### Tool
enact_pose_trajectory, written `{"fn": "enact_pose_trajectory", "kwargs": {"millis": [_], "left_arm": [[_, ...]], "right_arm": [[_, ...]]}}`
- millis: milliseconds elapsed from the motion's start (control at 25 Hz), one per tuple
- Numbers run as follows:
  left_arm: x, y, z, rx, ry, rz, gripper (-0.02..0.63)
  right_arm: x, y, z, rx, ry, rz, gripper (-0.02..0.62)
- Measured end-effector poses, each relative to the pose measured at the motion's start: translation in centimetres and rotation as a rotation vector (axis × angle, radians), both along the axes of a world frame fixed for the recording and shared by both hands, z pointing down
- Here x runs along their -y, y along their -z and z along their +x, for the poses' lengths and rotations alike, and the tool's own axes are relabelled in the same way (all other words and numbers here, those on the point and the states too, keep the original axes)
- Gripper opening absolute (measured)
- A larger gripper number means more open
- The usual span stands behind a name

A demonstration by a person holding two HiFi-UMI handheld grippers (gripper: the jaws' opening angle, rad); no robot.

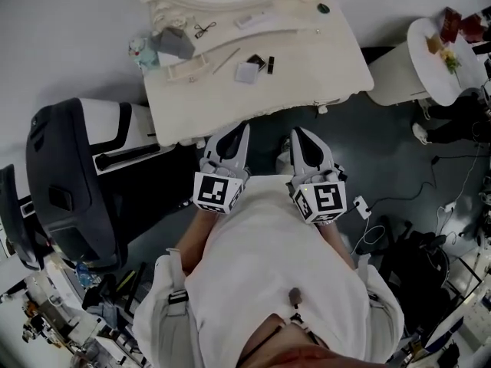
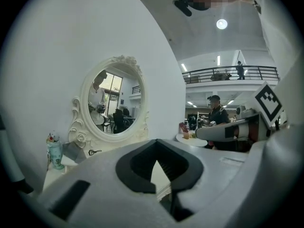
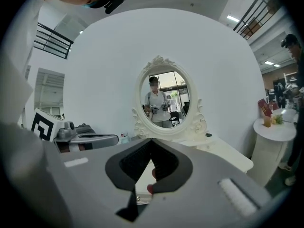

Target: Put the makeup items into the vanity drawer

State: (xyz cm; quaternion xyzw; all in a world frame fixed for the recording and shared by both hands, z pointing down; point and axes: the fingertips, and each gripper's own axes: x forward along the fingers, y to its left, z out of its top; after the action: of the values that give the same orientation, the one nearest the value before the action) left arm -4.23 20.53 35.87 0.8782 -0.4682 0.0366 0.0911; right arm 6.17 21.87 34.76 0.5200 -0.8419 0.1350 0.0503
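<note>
Step in hand, by judgement: the start, before any pickup, with the drawer (image 1: pixel 265 115) under the tabletop's near edge seemingly closed. Makeup items (image 1: pixel 247 72) loose on the tabletop (image 1: pixel 307 60), upper middle of the head view. Next move: probably opening the drawer, calling for parted jaws. Left hand-held gripper (image 1: pixel 238 131) and right hand-held gripper (image 1: pixel 299 134), centre frame beside that edge: jaws fully together, nothing held.
</note>
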Motion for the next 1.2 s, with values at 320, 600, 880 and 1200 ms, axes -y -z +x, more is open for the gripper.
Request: {"fn": "enact_pose_trajectory", "kwargs": {"millis": [320,600,880,1200], "left_arm": [[5.4,0.4,3.9,0.019,0.127,-0.018,0.006],[7.8,0.6,7.0,0.020,0.220,-0.022,0.006],[8.8,0.0,8.4,0.026,0.317,-0.029,0.006],[9.6,-1.4,8.5,0.038,0.402,-0.053,0.013]], "right_arm": [[7.0,0.3,3.9,0.021,0.113,-0.014,0.006],[10.5,0.4,6.7,0.031,0.211,-0.021,0.006],[12.0,-0.1,8.0,0.028,0.315,-0.036,0.006],[13.9,-1.8,8.1,0.005,0.406,-0.082,0.006]]}}
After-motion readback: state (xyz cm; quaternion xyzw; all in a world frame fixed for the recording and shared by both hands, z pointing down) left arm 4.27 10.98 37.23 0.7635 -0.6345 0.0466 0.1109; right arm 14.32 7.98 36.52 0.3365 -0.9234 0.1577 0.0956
